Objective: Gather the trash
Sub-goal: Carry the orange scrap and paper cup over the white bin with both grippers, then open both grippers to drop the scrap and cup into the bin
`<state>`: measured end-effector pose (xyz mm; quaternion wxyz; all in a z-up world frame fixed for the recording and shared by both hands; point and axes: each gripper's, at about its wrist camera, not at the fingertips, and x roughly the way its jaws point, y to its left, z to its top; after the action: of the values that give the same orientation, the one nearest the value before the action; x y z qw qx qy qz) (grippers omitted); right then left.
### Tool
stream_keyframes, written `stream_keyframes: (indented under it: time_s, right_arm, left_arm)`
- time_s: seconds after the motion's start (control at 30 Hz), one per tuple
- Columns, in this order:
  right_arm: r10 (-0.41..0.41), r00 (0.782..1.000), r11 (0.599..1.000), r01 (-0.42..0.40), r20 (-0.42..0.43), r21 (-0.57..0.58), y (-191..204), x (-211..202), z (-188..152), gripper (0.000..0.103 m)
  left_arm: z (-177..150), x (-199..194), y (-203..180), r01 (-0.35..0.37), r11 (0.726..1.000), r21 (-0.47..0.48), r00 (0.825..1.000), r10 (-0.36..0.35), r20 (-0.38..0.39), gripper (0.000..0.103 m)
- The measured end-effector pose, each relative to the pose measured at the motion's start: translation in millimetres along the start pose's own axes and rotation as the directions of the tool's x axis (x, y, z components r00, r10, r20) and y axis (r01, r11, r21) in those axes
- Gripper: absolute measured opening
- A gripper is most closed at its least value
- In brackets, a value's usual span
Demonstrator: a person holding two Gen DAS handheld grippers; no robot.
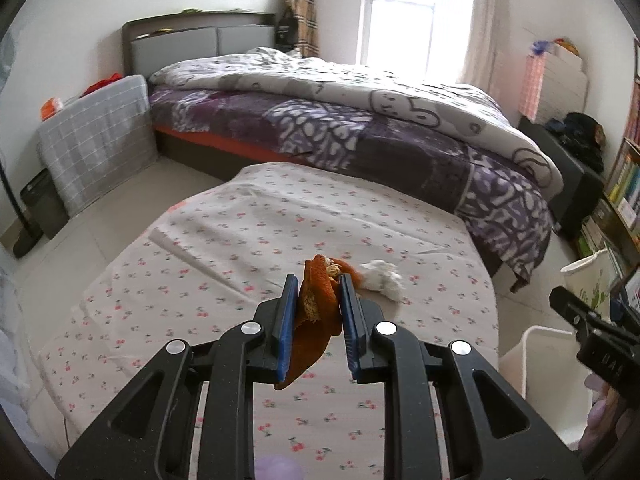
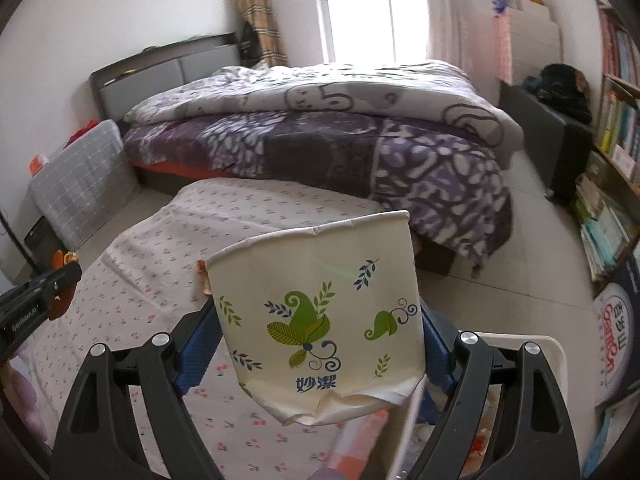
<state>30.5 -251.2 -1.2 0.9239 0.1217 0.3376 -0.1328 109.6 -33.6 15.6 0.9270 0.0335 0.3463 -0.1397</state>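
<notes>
My left gripper (image 1: 319,292) is shut on an orange peel (image 1: 316,308) and holds it above the flowered tablecloth (image 1: 224,240). A crumpled white tissue (image 1: 384,274) lies on the cloth just right of the peel. My right gripper (image 2: 320,312) is shut on a crushed paper cup (image 2: 320,316) with green leaf print, held above the table's right edge. The cup also shows at the right edge of the left wrist view (image 1: 588,280). The left gripper with the peel shows at the far left of the right wrist view (image 2: 60,268).
A white bin (image 1: 536,364) stands by the table's right edge, and its rim shows in the right wrist view (image 2: 520,340). A bed with a purple quilt (image 1: 360,128) lies beyond the table. A bookshelf (image 2: 612,152) stands on the right, a grey folded mat (image 1: 96,136) on the left.
</notes>
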Motion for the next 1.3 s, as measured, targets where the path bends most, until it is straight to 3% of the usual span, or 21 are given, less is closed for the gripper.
stream_keyframes:
  time_s: [0.33, 0.67, 0.97, 1.17, 1.3]
  right_arm:
    - [-0.091, 0.996, 0.993, 0.092, -0.012, 0.075, -58, -13, -3, 0.082]
    - [-0.201, 0.978, 0.965, 0.208, -0.059, 0.16, -118, -27, -11, 0.082]
    - [-0.341, 0.937, 0.916, 0.35, -0.078, 0.198, -165, -48, -20, 0.088]
    - [-0.394, 0.917, 0.879, 0.398, -0.069, 0.263, -196, -65, -24, 0.092]
    - [-0.393, 0.917, 0.856, 0.393, -0.07, 0.337, -221, -75, -27, 0.092]
  left_arm:
    - [-14, 6, -51, 0.052, 0.995, 0.086, 0.998, -0.05, -0.024, 0.021]
    - [-39, 5, -109, 0.117, 0.975, 0.191, 0.992, -0.109, -0.056, 0.021]
    - [-60, -5, -168, 0.191, 0.938, 0.29, 0.981, -0.175, -0.079, 0.021]
    - [-72, -9, -209, 0.251, 0.907, 0.337, 0.968, -0.23, -0.103, 0.021]
    - [-81, -11, -239, 0.297, 0.882, 0.367, 0.955, -0.268, -0.131, 0.021]
